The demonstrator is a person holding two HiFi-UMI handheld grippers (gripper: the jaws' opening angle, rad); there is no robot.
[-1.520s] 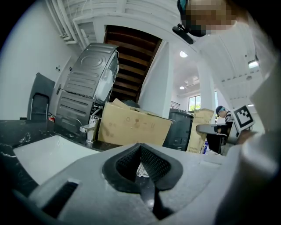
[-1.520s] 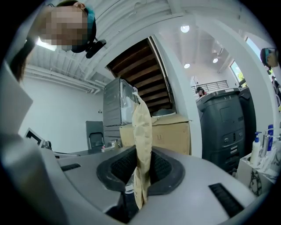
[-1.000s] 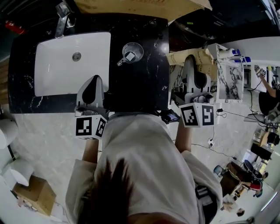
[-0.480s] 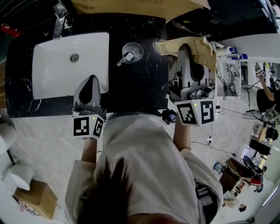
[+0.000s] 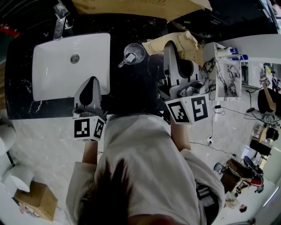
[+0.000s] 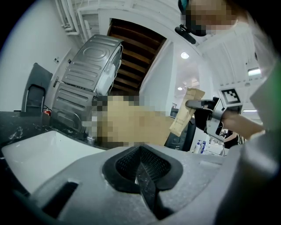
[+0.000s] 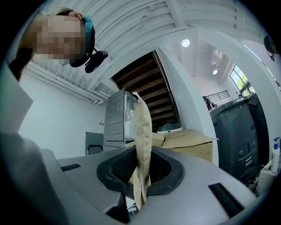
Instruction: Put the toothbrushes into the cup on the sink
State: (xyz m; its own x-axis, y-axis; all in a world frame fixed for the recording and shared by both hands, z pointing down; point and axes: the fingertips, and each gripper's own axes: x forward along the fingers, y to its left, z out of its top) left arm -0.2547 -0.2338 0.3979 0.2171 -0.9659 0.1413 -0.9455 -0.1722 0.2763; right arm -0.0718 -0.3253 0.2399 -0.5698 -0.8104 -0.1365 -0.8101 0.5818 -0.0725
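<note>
A clear glass cup [image 5: 133, 53] with a small white thing inside stands on the black counter [image 5: 136, 88], right of the white sink basin [image 5: 57, 74]. My right gripper [image 5: 170, 46] is shut on a brown paper packet [image 5: 175, 44], held just right of the cup. The packet [image 7: 142, 136] stands upright between the pads of that gripper [image 7: 140, 176]. The left gripper view shows the packet [image 6: 185, 112] from the side. What is inside the packet is hidden. My left gripper [image 5: 91, 83] hovers at the basin's front right corner, and in its own view it [image 6: 141, 169] is shut with nothing between the pads.
A faucet [image 5: 60, 19] rises at the basin's far left. Cardboard [image 5: 140, 6] lies beyond the counter. A white stand with bottles [image 5: 228, 66] is to the right, past the counter's edge. A grey metal appliance [image 6: 90, 74] stands behind the sink.
My right gripper has carried the paper packet leftward, from beyond the counter's right edge to a spot over the counter near the cup. The left gripper has stayed put.
</note>
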